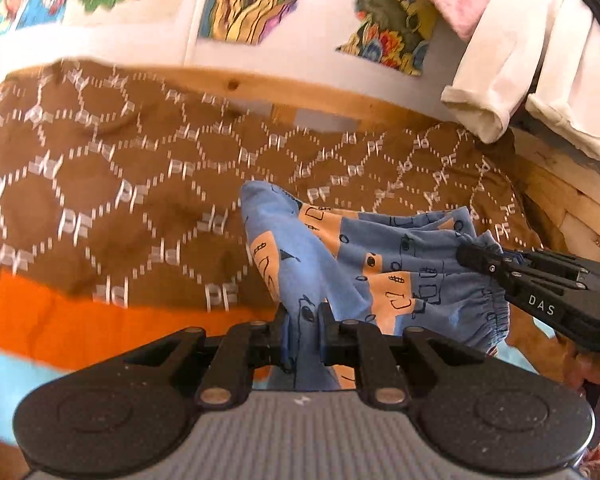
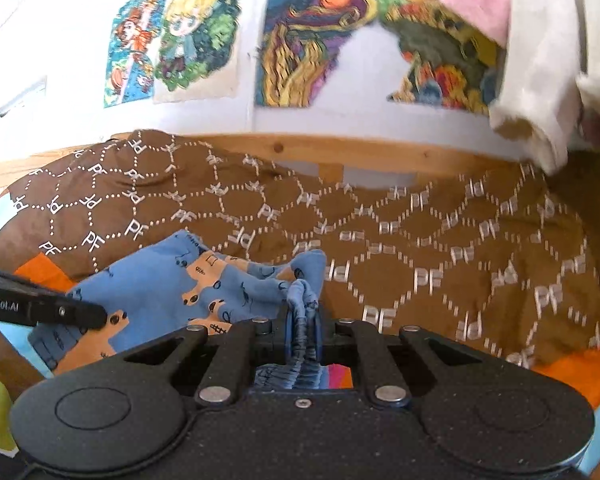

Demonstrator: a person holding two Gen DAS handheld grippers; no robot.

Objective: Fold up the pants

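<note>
Small blue pants (image 1: 384, 256) with orange patches and black drawings hang bunched between my two grippers, lifted above a brown bedspread. My left gripper (image 1: 303, 322) is shut on a fold of the blue cloth. In the left wrist view my right gripper (image 1: 474, 254) comes in from the right, shut on the gathered elastic waistband. The right wrist view shows the same pants (image 2: 160, 292), with my right gripper (image 2: 303, 330) pinching the ruched waistband and my left gripper (image 2: 100, 318) reaching in from the left, its tip on the cloth.
A brown bedspread (image 1: 112, 184) with a white "PF" lattice covers the bed, with orange and light blue stripes nearer me. A wooden bed rail (image 2: 340, 152) runs behind it below a white wall with colourful pictures. White and pink clothes (image 1: 532, 68) hang at upper right.
</note>
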